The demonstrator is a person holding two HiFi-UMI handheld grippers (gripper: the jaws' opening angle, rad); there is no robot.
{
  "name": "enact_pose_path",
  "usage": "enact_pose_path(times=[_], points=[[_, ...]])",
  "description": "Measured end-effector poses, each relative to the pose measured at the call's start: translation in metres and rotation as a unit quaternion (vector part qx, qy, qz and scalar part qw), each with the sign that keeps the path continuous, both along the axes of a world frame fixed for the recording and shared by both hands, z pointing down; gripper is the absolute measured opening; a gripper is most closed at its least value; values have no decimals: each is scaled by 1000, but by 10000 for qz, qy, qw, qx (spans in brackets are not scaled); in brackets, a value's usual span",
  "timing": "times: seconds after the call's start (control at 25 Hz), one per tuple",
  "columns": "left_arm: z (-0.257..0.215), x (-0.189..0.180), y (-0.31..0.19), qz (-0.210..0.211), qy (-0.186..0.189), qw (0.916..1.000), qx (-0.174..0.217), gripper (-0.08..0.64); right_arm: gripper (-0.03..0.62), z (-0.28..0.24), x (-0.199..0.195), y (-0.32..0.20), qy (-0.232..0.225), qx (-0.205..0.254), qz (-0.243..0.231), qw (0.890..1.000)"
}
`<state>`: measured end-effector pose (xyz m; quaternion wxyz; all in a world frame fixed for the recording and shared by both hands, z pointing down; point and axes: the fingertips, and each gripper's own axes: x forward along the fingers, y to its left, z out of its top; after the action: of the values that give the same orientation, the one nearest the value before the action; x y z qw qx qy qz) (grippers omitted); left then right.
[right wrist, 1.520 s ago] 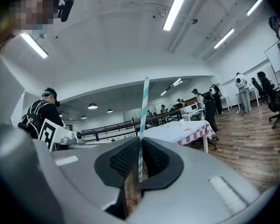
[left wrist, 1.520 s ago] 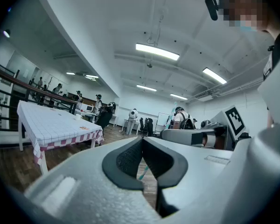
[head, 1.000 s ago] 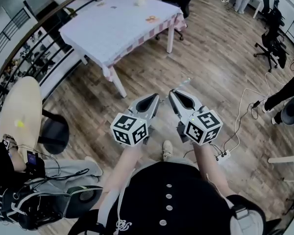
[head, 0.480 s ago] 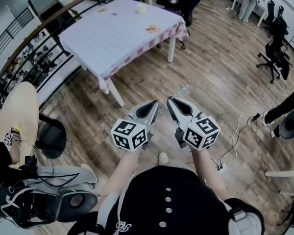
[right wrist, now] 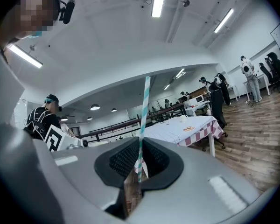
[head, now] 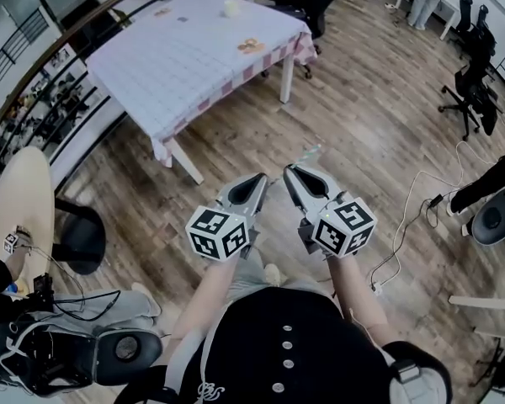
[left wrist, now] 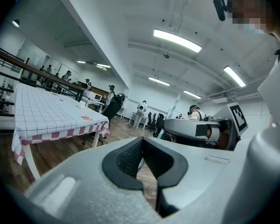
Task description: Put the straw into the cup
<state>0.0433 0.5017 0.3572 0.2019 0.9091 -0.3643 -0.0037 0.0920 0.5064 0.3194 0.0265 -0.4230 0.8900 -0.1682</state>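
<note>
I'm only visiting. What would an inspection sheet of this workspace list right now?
Surface: table with a checked cloth, well ahead of the person.
Job's things: striped straw in the right gripper; cup at the table's far end.
Clutter: one small reddish item on the table.
Grippers: right gripper's jaws shut on the straw; left gripper jaws together, empty.
Cables: white cable and power strip on the floor.
Surroundings: wooden floor, railing, office chairs.

Glossy wood floor (head: 362,116), cloth tablecloth (head: 185,57), paper straw (right wrist: 143,115).
</note>
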Motion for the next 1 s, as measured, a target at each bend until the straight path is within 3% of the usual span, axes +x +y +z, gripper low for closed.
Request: enact_pose_path(times=[0.32, 0.68, 1.0], points=[[12, 0, -74, -14, 110, 9999, -89, 0, 25, 17, -3, -67, -8, -125, 7, 9999], [-4, -5, -204, 254, 85, 9996, 50, 0, 25, 4, -11, -196, -119, -28, 239, 9996], [-16, -49, -326, 304, 109, 9994, 119, 0, 25, -8, -47, -317, -192, 46, 428, 9989]])
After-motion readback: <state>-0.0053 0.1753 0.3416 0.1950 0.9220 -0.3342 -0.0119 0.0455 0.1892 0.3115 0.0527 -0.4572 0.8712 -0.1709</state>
